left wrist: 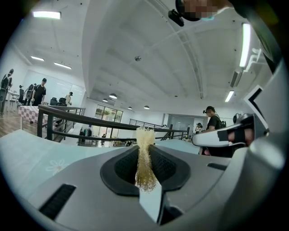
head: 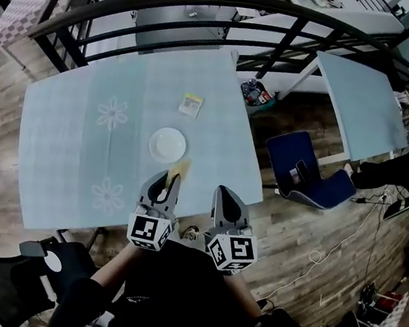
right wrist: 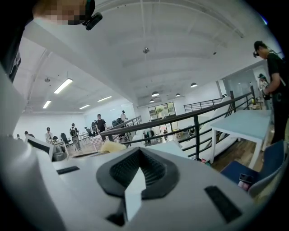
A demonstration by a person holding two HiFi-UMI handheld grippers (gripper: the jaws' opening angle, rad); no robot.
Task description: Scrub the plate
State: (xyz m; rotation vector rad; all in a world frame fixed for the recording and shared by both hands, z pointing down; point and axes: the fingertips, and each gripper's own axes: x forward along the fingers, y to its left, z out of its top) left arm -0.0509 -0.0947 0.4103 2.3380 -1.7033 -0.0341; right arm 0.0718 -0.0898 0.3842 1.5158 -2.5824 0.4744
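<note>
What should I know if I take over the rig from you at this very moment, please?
Left claw: shut on a yellow fibrous scrubber, over the table's near edge, not touching the plate.
Right claw: shut, empty, beside the left one.
The white plate lies on the blue-clothed table, just ahead of the left claw; a small yellow packet lies beyond it.
Done: scrubber is in hand. Whether any scrubbing has happened cannot be told.
Left: lower the scrubber onto the plate and scrub; the right claw could probably steady the plate.
</note>
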